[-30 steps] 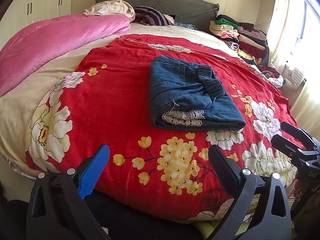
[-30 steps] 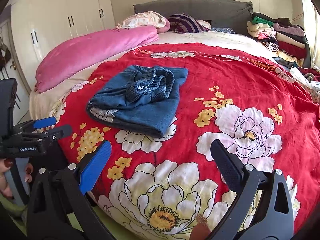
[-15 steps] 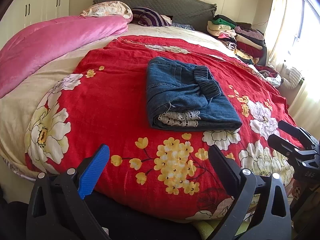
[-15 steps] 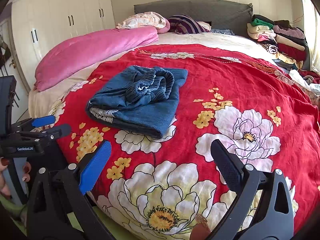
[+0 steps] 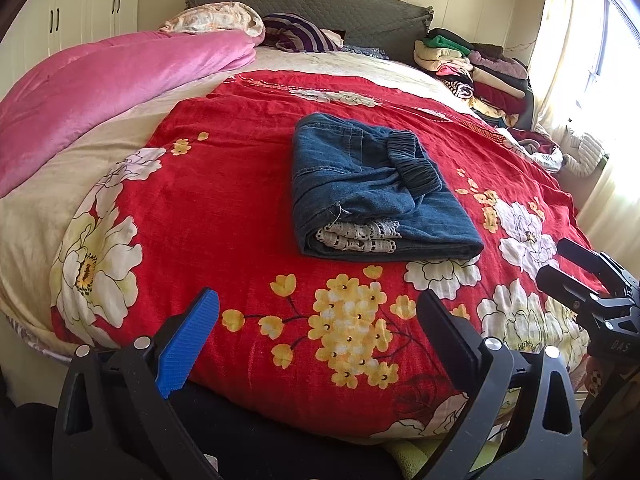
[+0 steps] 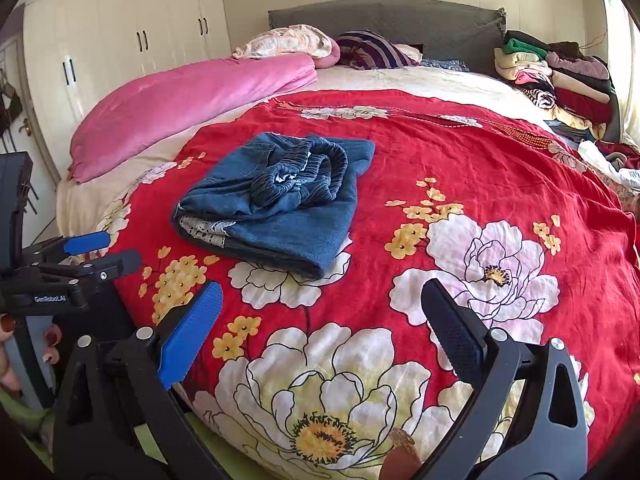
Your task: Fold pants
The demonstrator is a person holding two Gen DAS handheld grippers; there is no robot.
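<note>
Covering the bed, a red floral blanket (image 5: 224,200) carries a pink duvet (image 5: 100,92) along its left side and a pile of clothes (image 5: 476,68) at the far right. Folded denim pants (image 5: 376,192) lie mid-blanket, touched by neither tool. Left gripper (image 5: 318,320) hangs at the near bed edge, fingers spread wide, holding nothing. Right gripper (image 6: 322,312) likewise: fingers wide apart, empty, clear of the pants.
</note>
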